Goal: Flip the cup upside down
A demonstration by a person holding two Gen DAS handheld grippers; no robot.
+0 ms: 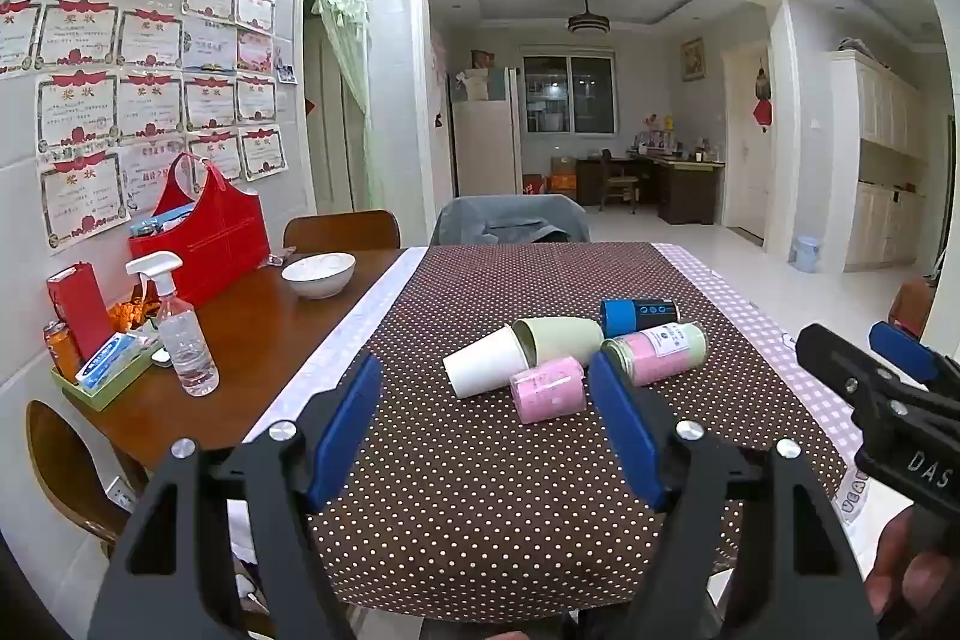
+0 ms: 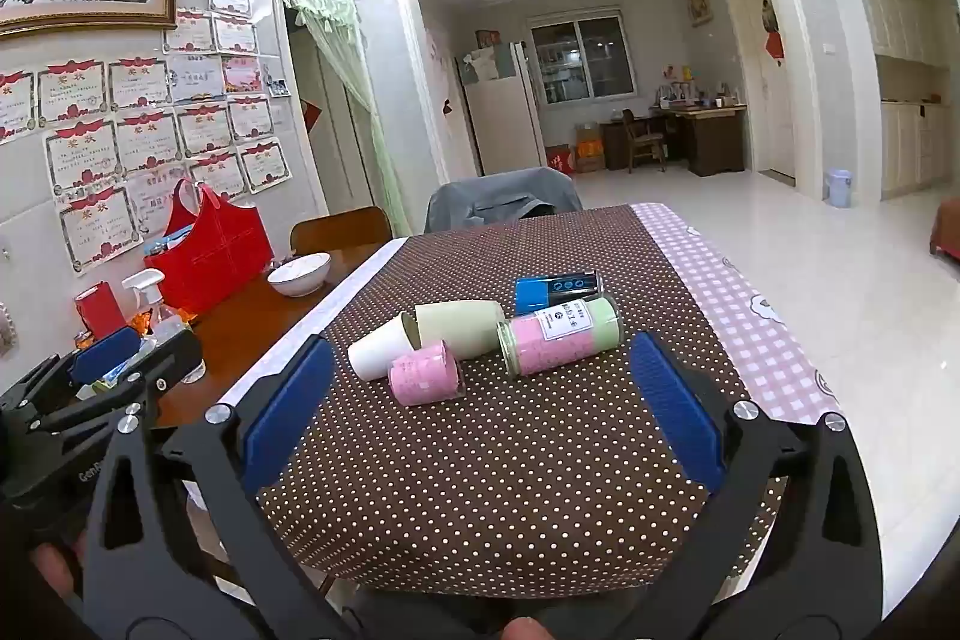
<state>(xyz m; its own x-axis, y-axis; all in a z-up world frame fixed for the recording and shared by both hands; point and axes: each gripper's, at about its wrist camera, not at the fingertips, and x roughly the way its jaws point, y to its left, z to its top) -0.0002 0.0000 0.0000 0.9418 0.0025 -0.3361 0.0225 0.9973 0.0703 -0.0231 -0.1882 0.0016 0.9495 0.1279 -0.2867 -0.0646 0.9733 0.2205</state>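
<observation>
Several cups lie on their sides in a cluster on the brown dotted cloth. A white cup has its mouth against a pale green cup. A short pink cup lies nearest me. A pink-and-green jar and a blue-and-black cup lie to the right and behind. My left gripper is open, short of the cluster. My right gripper is open too, also held back; it shows at the right edge of the left wrist view.
A white bowl, a spray bottle, a red bag and a green tray of small items sit on the bare wood at left. Chairs stand behind the table. A pink checked cloth covers the right edge.
</observation>
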